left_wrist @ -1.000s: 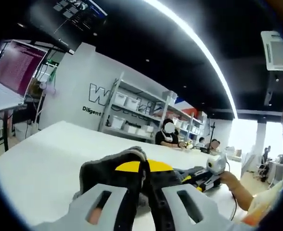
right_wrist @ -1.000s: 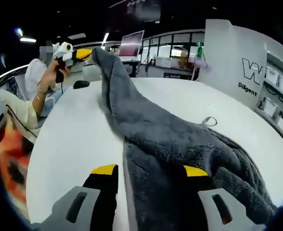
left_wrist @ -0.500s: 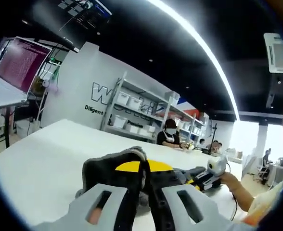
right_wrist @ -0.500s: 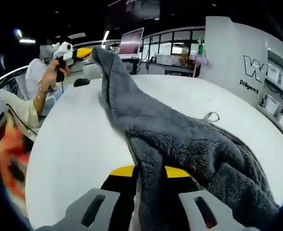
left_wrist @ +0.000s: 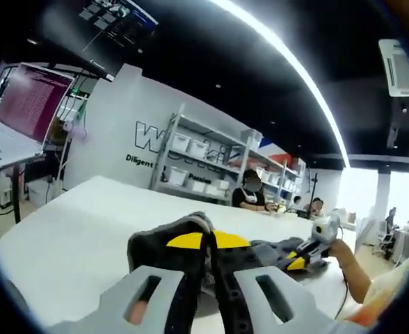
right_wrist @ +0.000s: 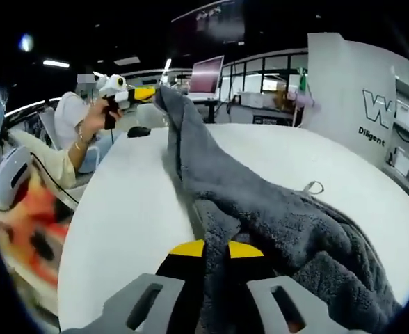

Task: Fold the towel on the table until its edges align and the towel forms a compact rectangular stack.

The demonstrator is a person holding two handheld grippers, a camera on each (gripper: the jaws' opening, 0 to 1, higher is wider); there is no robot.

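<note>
Towel [left_wrist: 173, 240] fabric, dark grey, is pinched between the closed jaws of the left gripper [left_wrist: 208, 268] in the left gripper view, bunched into a hump just above the white tabletop [left_wrist: 65, 229]. Farther right, the right gripper [left_wrist: 309, 250] shows in a person's hand [left_wrist: 338, 249], with more of the grey cloth lying low on the tabletop between the two tools. Shelves [left_wrist: 197, 163] with white bins stand against a lettered wall behind, and a laptop [left_wrist: 20, 111] with a reddish screen sits off to the left. In the right gripper view, the right gripper [right_wrist: 215, 268] is clamped on the near edge of the towel [right_wrist: 260, 209], its yellow-tipped jaws drawn together with the pile rising between them. From there the cloth runs as a long ridge across the tabletop [right_wrist: 121, 216] and lifts to a peak at the far end, where the left gripper [right_wrist: 138, 94], held in a hand [right_wrist: 97, 118], grasps its corner above the surface. A small loop tag [right_wrist: 314, 188] pokes out of the towel's right side.
</note>
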